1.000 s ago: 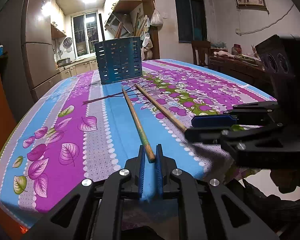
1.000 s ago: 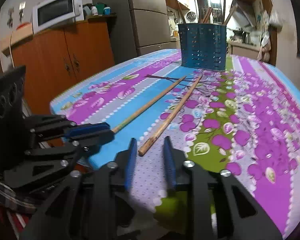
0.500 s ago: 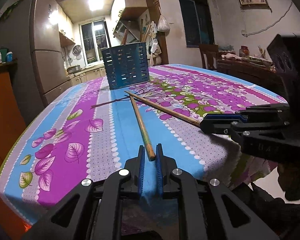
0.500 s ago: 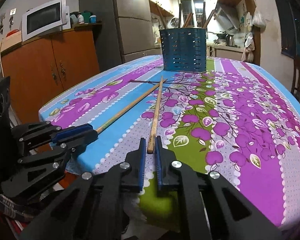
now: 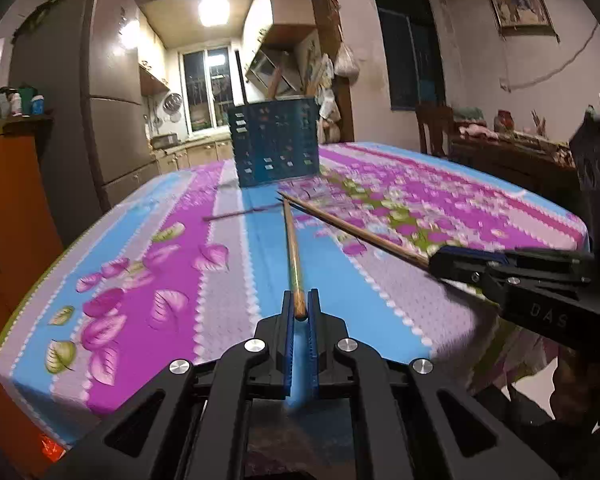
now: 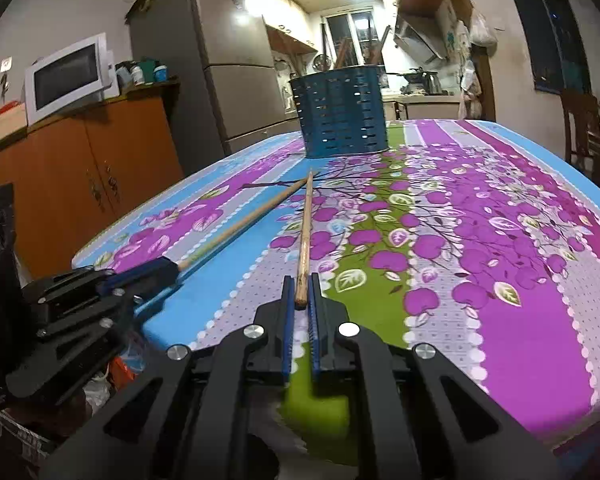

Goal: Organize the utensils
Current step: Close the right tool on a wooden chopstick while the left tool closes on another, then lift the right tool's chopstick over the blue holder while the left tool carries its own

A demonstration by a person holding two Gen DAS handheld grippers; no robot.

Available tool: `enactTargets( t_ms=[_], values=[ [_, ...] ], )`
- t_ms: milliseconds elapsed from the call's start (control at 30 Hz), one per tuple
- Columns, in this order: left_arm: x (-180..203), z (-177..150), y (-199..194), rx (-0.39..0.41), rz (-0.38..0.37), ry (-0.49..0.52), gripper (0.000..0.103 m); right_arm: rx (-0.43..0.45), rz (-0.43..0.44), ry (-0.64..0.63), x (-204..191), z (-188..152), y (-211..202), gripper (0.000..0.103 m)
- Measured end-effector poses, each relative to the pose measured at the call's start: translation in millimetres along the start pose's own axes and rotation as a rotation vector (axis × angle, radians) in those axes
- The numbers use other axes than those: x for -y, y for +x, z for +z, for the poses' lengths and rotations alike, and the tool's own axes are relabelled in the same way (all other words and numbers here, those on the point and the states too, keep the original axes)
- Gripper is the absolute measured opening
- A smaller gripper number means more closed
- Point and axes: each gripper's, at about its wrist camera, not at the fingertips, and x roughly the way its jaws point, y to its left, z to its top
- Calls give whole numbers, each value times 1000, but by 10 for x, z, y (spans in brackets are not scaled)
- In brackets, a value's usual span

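Two long wooden chopsticks point toward a blue slotted utensil holder (image 5: 275, 141) at the far end of the table; the holder also shows in the right wrist view (image 6: 341, 117). My left gripper (image 5: 299, 312) is shut on the near end of one chopstick (image 5: 291, 244). My right gripper (image 6: 301, 302) is shut on the near end of the other chopstick (image 6: 306, 224). Each gripper shows in the other's view, the right one (image 5: 452, 258) and the left one (image 6: 156, 274). The chopstick tips nearly meet short of the holder. Several utensils stand in the holder.
The table wears a purple, blue and green flowered cloth (image 6: 480, 240). An orange cabinet (image 6: 84, 172) with a microwave (image 6: 68, 76) stands to the left, a fridge (image 6: 228, 68) behind it. A wooden chair (image 5: 432, 128) and a sideboard stand on the right.
My right gripper has closed on its chopstick. Both grippers have lifted the near ends, and the two sticks have swung so their far tips come together.
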Motion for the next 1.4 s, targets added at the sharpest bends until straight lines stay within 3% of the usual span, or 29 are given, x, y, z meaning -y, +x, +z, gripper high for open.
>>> enactTargets(
  t_ms=[300, 467, 767, 1033, 1400],
  values=[
    [-81, 188, -126, 42, 25, -3, 7, 42, -1, 56, 150, 148, -137, 5],
    [-128, 302, -153, 38, 38, -19, 7, 68, -12, 45, 152, 266, -212, 5],
    [-241, 548, -361, 117, 67, -32, 7, 137, -31, 2, 132, 531, -368, 5],
    [-397, 866, -483, 190, 73, -60, 7, 201, -27, -49, 94, 907, -463, 5],
    [-467, 1313, -359, 209, 50, -48, 7, 245, -24, -120, -11, 1433, -443, 5]
  ],
)
